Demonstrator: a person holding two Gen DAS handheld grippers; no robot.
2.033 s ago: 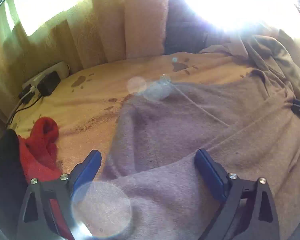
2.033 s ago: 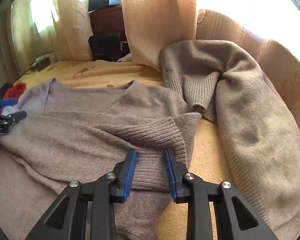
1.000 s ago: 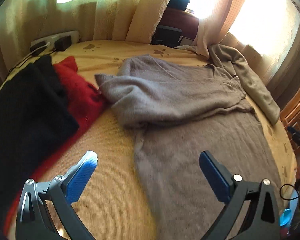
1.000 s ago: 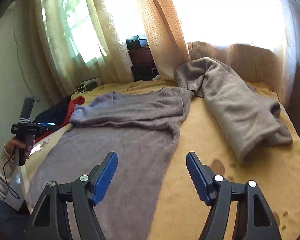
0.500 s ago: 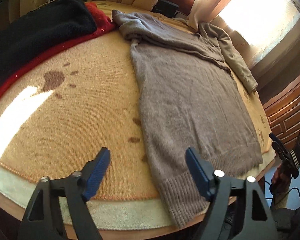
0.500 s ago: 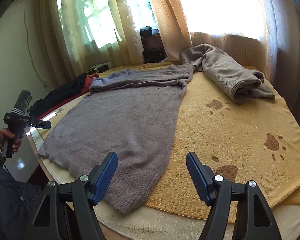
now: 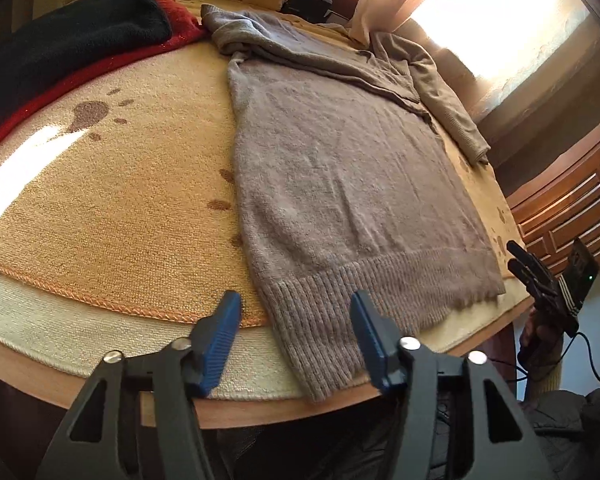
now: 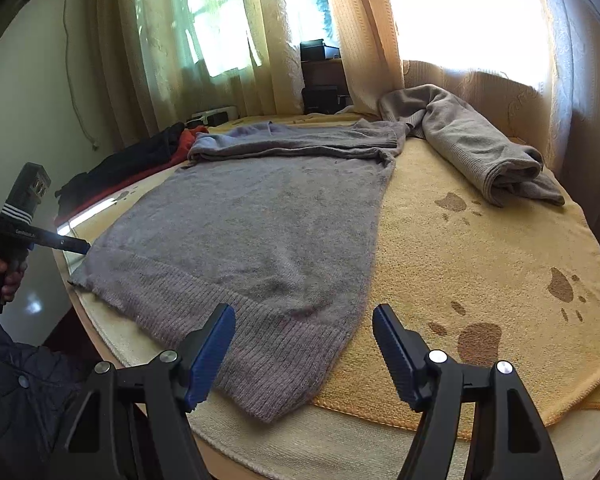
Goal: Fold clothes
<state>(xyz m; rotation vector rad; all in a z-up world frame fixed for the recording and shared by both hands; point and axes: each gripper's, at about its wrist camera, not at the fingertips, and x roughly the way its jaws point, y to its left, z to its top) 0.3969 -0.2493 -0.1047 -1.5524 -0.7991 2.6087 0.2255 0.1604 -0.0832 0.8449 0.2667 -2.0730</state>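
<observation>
A grey-brown knitted sweater [image 7: 340, 168] [image 8: 256, 232] lies flat on the bed, sleeves folded across its chest at the far end, ribbed hem hanging slightly over the near edge. My left gripper [image 7: 296, 320] is open just above the hem's left corner, nothing between its fingers. My right gripper [image 8: 304, 332] is open over the hem's right corner, also empty. In the right wrist view my left gripper [image 8: 66, 245] shows at the far left, held by a hand. The right gripper [image 7: 540, 276] shows at the right edge in the left wrist view.
A yellow paw-print blanket [image 8: 480, 260] covers the bed. A beige sweater [image 8: 472, 148] lies bunched at the far right. Black [image 7: 72, 40] and red [image 7: 172, 32] garments lie at the far left. Curtains, a power strip and dark boxes stand behind; wooden drawers [image 7: 572, 200] stand at right.
Both grippers let go of the sleeves, opened and pulled back from the sweater's chest to its hem at the near bed edge. The left jaws have narrowed somewhat.
</observation>
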